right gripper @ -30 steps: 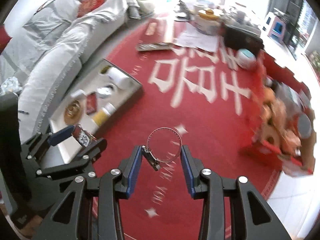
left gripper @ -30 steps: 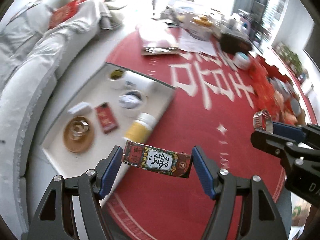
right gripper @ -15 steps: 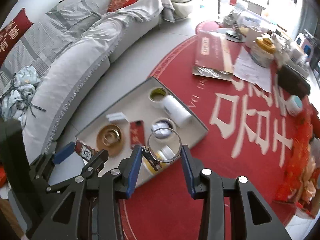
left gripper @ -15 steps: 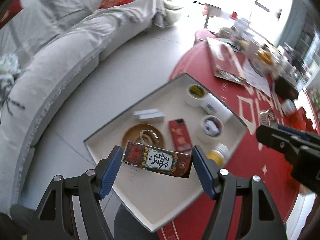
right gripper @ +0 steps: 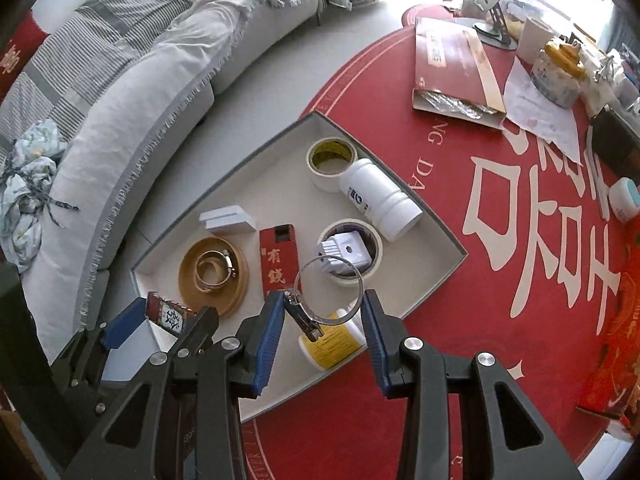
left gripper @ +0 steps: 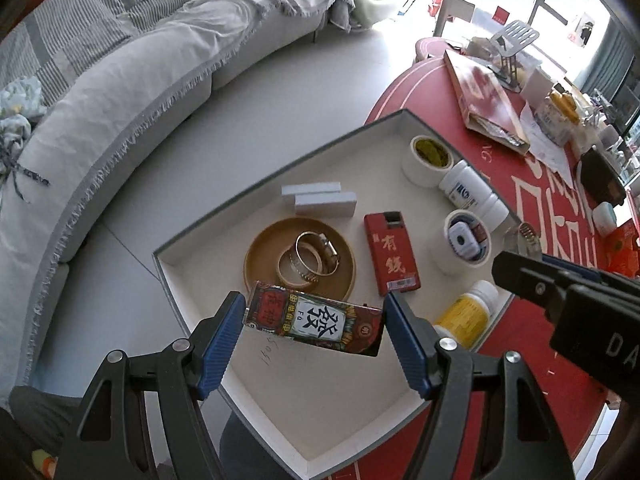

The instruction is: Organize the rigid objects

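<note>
grippers both carry loads above the tray [left gripper: 192, 236]. left gripper [left gripper: 314, 322] is clamped on a patterned card box [left gripper: 314, 318], held flat between its blue pads over the tray's near end, just in front of the wooden dish [left gripper: 256, 264] with 2 metal rings [left gripper: 308, 260]. right gripper [right gripper: 324, 312] pinches a hose clamp [right gripper: 328, 292] above the yellow bottle [right gripper: 332, 344]. also in the tray: red box [left gripper: 392, 256], 2 tape rolls [right gripper: 332, 160], white bottle [right gripper: 380, 200], grey blocks [left gripper: 320, 202]
</note>
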`<state>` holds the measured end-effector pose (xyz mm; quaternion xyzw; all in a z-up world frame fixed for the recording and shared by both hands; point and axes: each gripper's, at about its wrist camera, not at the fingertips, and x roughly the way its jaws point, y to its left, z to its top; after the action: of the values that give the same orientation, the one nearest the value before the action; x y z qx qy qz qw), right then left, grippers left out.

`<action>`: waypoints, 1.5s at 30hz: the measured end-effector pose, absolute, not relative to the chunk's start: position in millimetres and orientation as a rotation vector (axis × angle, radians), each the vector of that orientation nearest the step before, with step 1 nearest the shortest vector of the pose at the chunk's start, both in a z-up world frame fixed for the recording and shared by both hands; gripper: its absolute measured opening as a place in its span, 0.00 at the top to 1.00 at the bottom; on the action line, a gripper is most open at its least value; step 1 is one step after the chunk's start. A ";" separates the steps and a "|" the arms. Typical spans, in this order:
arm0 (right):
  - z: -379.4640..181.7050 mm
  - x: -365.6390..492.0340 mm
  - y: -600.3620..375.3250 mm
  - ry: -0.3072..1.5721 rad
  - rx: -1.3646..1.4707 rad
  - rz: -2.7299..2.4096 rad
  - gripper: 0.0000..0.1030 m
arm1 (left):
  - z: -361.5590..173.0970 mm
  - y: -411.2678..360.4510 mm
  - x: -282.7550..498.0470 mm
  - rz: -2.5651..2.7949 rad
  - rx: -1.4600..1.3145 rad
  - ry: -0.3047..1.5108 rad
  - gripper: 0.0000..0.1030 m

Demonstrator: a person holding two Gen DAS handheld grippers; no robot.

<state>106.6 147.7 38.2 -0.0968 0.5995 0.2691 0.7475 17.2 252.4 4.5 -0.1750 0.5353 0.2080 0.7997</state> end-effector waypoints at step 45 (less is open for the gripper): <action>31.7 113.6 137.7 1.461 -0.195 0.540 0.01 | -0.9 250.2 7.9 0.457 -0.415 1.322 0.18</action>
<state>113.6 137.7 31.7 -0.0876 0.6578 0.2429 0.7076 7.9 250.2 -0.9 -0.1897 0.6041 0.2089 0.7453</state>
